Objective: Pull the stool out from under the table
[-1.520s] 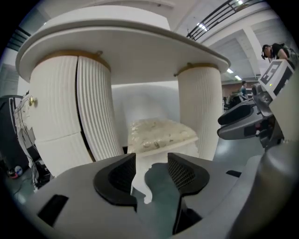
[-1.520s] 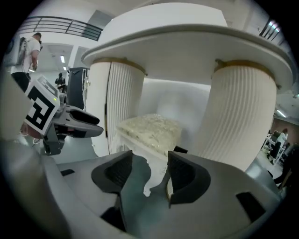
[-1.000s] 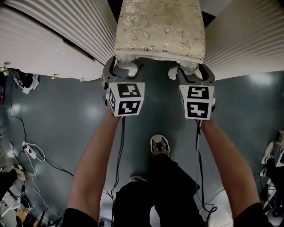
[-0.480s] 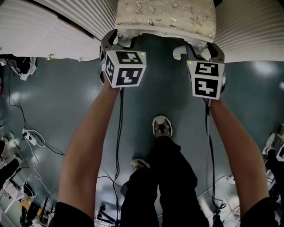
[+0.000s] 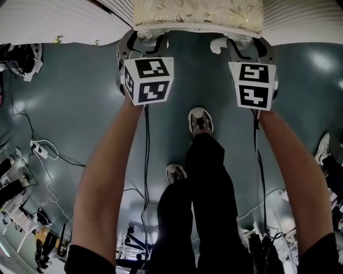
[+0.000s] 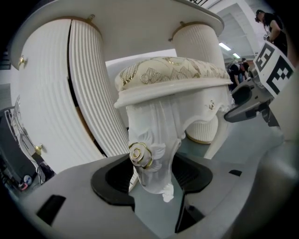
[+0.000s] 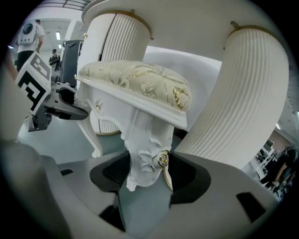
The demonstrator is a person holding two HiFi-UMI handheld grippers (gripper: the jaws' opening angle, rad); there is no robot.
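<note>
**Pulling the stool straight out from the table**

Both of my tools are on the stool (image 5: 198, 12). It stands between the two fluted pedestals of the table (image 5: 48, 24), and its cushion (image 6: 168, 72) lies under the tabletop, as far as I can judge. The left gripper (image 6: 154, 176) has just been closing and is now clenched on the left front leg (image 6: 156, 149), near the gold rosette. The right gripper (image 7: 145, 177) is clenched on the right front leg (image 7: 147, 156) in the same manner.

To do this step well, I think both hands must go away from the table at one pace. If one hand leads, the stool turns and a back leg can strike a pedestal. The legs are carved and become thinner downward, so the pads can slip along them. For this reason I want a firm clench and a low, level pull, with no lifting of the front. On the side away from the table, a shoe (image 5: 200, 120) and a cable (image 5: 146, 160) lie in the path, so the feet should step back first.
</note>
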